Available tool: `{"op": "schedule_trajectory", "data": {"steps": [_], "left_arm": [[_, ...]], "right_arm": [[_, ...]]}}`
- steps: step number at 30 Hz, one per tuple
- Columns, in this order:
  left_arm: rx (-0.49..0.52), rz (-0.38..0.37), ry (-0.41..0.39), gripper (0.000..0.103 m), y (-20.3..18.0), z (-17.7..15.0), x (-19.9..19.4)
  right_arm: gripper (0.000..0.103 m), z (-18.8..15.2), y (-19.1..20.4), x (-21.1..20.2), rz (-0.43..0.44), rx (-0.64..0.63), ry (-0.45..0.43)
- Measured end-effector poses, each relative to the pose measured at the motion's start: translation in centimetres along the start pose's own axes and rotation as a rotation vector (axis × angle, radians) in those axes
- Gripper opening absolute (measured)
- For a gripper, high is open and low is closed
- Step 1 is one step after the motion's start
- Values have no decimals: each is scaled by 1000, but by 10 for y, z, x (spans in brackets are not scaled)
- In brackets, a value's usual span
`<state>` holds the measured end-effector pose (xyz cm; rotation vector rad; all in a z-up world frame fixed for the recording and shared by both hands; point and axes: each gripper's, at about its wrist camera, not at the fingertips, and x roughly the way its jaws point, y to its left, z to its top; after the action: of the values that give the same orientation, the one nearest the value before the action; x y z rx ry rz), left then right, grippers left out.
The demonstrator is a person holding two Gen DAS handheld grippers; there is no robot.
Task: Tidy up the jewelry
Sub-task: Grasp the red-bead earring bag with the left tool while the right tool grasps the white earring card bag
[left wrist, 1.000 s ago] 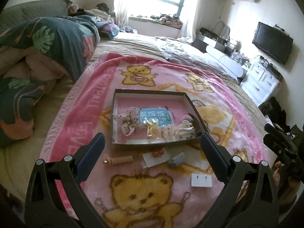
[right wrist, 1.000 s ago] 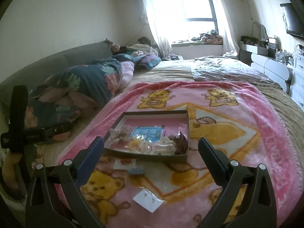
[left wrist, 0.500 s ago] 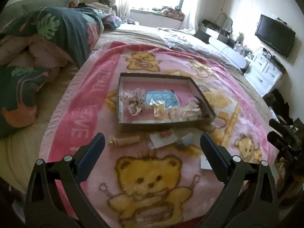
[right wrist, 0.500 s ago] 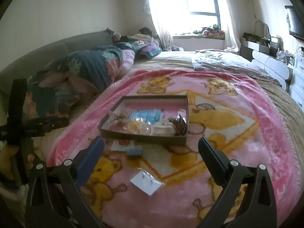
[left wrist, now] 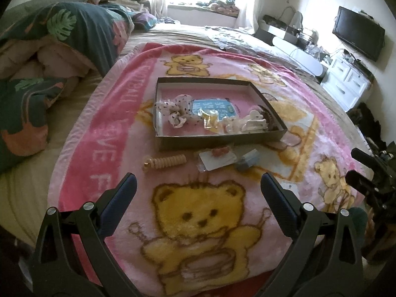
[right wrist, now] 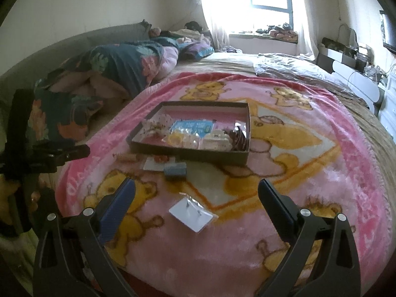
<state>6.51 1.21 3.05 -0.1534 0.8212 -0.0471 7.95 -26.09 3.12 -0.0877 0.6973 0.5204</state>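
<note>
A shallow dark box (left wrist: 217, 140) (right wrist: 188, 154) lies on a pink bear blanket and holds a dotted scrunchie (left wrist: 177, 109), a blue card (left wrist: 215, 106) and pale hair clips (left wrist: 252, 123). In front of it lie a beige spiral hair tie (left wrist: 164, 162), a card with red earrings (left wrist: 217, 157) and a small blue box (left wrist: 247, 163) (right wrist: 175, 169). A white earring card (right wrist: 191, 214) rests nearer the bed edge. My left gripper (left wrist: 198, 190) hovers open over the yellow bear. My right gripper (right wrist: 196, 193) is open above the white card.
A dark floral duvet (left wrist: 74, 32) is heaped on the bed's left side. A white dresser (left wrist: 346, 84) and a wall television (left wrist: 358, 32) stand at the right. The blanket's near edge (left wrist: 198, 282) drops off below the grippers.
Both grippers have pulled back and tilted down, so the box and loose items sit farther up the views. Both stay open, and no item on the blanket has moved.
</note>
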Motion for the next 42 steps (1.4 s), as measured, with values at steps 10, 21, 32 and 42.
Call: {"op": "schedule_trajectory", "data": {"steps": [10, 21, 32, 42], "left_arm": [[1, -12, 33, 94, 1, -16, 14], [1, -18, 95, 94, 1, -29, 46], [-95, -102, 159, 94, 13, -27, 88], [-236, -199, 214, 93, 15, -16, 131]], "right_arm": [[99, -20, 4, 16, -44, -40, 47], [99, -34, 12, 42, -76, -119, 103], [99, -46, 9, 77, -58, -118, 194], [99, -47, 10, 109, -58, -134, 259]]}}
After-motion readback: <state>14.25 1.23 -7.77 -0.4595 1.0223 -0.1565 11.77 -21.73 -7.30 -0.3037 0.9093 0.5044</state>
